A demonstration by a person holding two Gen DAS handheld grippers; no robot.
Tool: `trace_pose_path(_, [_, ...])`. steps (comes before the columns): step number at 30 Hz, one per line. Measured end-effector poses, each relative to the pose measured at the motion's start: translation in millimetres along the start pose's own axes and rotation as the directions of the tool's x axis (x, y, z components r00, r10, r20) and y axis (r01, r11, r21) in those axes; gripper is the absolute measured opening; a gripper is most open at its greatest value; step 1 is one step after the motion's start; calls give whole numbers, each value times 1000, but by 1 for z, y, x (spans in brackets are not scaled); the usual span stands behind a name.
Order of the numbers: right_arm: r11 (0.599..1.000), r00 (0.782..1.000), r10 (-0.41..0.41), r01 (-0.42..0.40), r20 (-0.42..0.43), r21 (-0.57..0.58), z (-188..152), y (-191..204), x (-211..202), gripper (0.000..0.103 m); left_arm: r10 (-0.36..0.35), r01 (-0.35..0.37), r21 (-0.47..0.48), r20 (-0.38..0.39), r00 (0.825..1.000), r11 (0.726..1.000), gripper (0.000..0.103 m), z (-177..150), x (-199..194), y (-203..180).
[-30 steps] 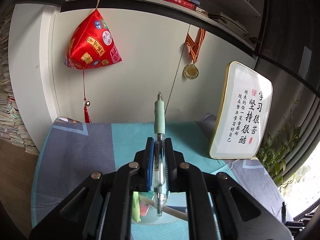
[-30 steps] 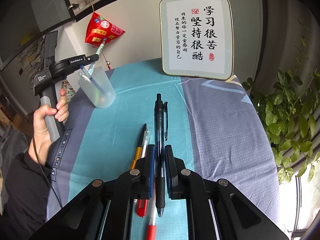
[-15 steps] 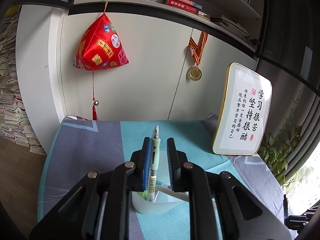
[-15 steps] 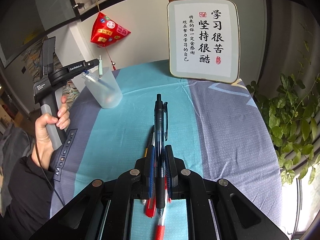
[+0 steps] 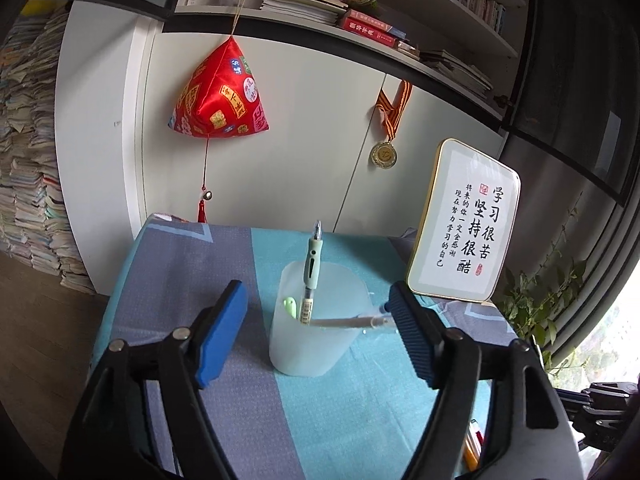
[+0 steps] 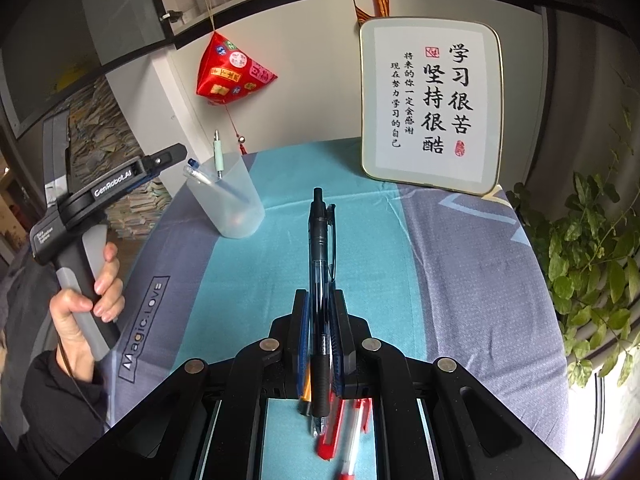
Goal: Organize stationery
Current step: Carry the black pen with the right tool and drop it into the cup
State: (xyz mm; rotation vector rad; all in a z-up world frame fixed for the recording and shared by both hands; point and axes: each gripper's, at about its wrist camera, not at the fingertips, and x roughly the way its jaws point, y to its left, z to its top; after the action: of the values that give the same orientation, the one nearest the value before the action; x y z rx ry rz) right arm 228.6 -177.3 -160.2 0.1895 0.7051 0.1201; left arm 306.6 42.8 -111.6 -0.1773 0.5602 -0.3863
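White cabinet doors point(image 5: 304, 152) back the table point(image 5: 360, 408), a red pouch point(image 5: 220, 96) and medal point(image 5: 384, 155) hanging there, books on the shelf point(image 5: 360, 28) above, daylight at the right window point(image 5: 624, 320).

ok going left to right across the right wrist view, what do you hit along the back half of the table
left gripper held in a hand → translucent pen cup with the mint green pen in it → black pen in the right gripper → framed calligraphy sign → leafy plant

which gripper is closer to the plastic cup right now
Left. The left gripper hangs right at the cup, jaws opening on either side of it. The right gripper, shut on a black pen, is farther back.
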Motion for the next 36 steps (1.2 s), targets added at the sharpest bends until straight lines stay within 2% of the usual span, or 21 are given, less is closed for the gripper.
trace_pose_path(4, [1000, 999, 14, -14, 32, -12, 14, 10, 0, 11, 12, -13, -31, -23, 1000, 999, 81, -15, -22, 2])
trace_pose_path(7, [999, 998, 39, -38, 55, -16, 26, 18, 1, 11, 51, -51, 6, -24, 998, 999, 84, -30, -36, -1])
trace_pose_path(10, [998, 996, 48, -44, 78, -43, 38, 29, 4, 11, 103, -100, 53, -55, 993, 994, 84, -43, -38, -3])
trace_pose_path(19, [994, 987, 92, -85, 128, -65, 75, 52, 22, 11, 155, -150, 98, -49, 987, 984, 84, -66, -47, 1])
trace_pose_path(32, [984, 965, 172, -158, 197, -86, 126, 107, 54, 11, 166, -163, 72, -38, 985, 984, 84, -79, -40, 16])
trace_pose_path(36, [975, 959, 208, -187, 192, -121, 133, 129, 76, 11, 163, -161, 51, -44, 986, 986, 84, -79, -38, 21])
